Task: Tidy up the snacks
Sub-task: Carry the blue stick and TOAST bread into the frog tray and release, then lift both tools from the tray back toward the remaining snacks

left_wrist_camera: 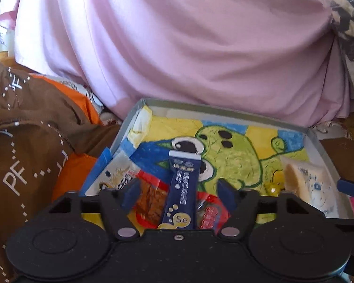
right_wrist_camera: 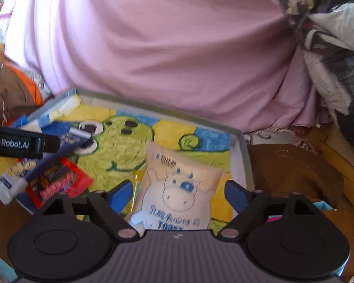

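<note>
Your left gripper (left_wrist_camera: 178, 194) straddles the navy stick sachet (left_wrist_camera: 180, 193), jaws apart.
Sachet runs lengthwise straight ahead (right gripper (right_wrist_camera: 178, 194) gapes over the cow-print bread pack (right_wrist_camera: 177, 195)).

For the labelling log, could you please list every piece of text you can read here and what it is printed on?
"Se": foot of the dark blue stick sachet.
"GenRobot.AI": side of the left gripper.
"PF": brown printed cloth.
Cow-print snack pouch: Chinese line and a bottom word cut off by the gripper, unreadable.
Red snack packet: blurred.
</note>
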The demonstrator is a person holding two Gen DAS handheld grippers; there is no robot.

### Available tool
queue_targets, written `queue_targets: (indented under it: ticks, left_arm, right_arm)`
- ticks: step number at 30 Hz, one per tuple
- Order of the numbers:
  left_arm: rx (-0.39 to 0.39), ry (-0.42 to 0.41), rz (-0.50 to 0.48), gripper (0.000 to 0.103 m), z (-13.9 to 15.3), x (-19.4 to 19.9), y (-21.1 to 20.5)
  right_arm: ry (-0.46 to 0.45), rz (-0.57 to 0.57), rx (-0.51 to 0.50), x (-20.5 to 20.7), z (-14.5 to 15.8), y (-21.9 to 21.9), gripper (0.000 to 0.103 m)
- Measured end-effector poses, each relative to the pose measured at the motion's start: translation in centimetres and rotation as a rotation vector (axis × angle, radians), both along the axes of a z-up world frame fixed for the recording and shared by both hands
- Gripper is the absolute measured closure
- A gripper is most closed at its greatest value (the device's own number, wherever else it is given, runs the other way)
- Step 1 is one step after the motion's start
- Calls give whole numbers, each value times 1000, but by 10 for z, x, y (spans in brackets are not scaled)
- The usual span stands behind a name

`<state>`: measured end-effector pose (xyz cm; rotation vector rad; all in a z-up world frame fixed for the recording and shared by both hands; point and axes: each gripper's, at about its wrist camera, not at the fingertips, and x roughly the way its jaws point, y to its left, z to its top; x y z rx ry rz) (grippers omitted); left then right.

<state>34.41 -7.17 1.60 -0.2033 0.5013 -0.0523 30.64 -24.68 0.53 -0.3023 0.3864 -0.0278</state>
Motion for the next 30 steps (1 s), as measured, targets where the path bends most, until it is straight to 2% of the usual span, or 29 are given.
queue_targets:
  ticks: [6, 12, 17, 22, 27, 30]
  left_arm:
    - [-68, -56, 56, 7, 16, -17, 12]
    - [-91, -105, 99, 4, 33, -40, 28]
    - [-106, -137, 113, 1, 50, -68, 41]
    - [-88, -136, 92, 1, 61, -101, 51]
    - [-5, -132, 23, 1, 62, -140, 57]
    - [14, -108, -4, 1, 60, -161, 66]
  right_arm:
    - [-105, -3, 48, -21, 21, -5, 1]
    - [-216, 4, 46, -49, 42, 0, 0]
    - [-251, 17, 89, -75, 58, 5, 0]
    - [-271, 58, 64, -108, 64, 13, 0]
    - [-273, 123, 42, -145, 67, 23, 0]
    - [-242, 176, 24, -164, 65, 32, 0]
